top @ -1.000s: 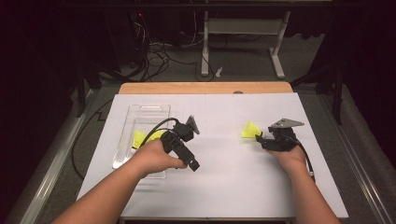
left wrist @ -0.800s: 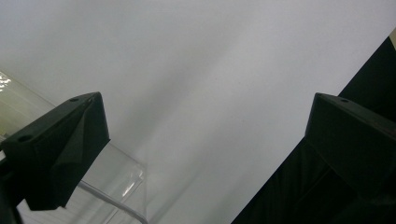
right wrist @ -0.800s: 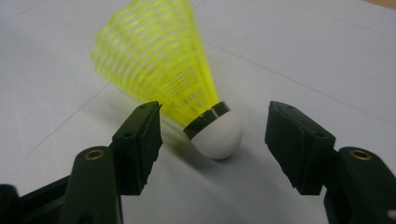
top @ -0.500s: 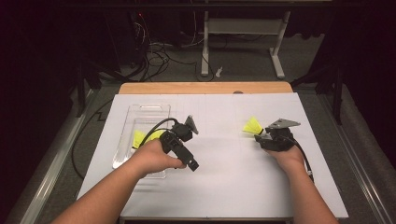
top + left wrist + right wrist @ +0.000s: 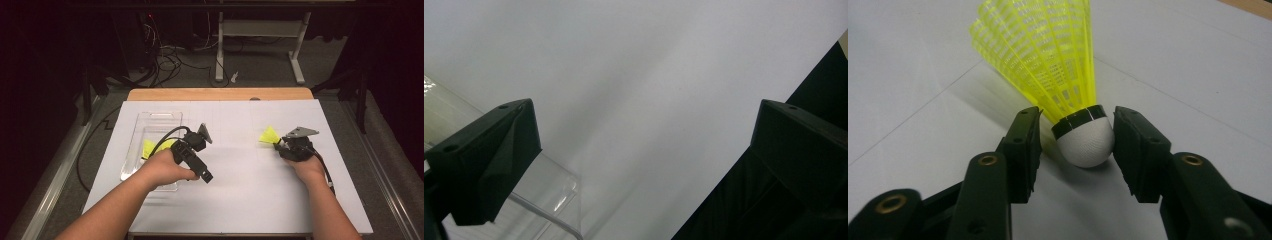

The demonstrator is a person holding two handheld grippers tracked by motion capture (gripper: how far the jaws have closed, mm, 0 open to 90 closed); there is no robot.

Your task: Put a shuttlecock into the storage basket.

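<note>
— What's laid out, biggest first?
— The white counter, then a clear tray at its left, a yellow shuttlecock inside.
— And the claws?
— The left claw gapes beside the tray, holding nothing. The right claw has just been closing around a second shuttlecock (white cork between the jaws, one touching, one barely clear), lying right of the counter's centre.
</note>
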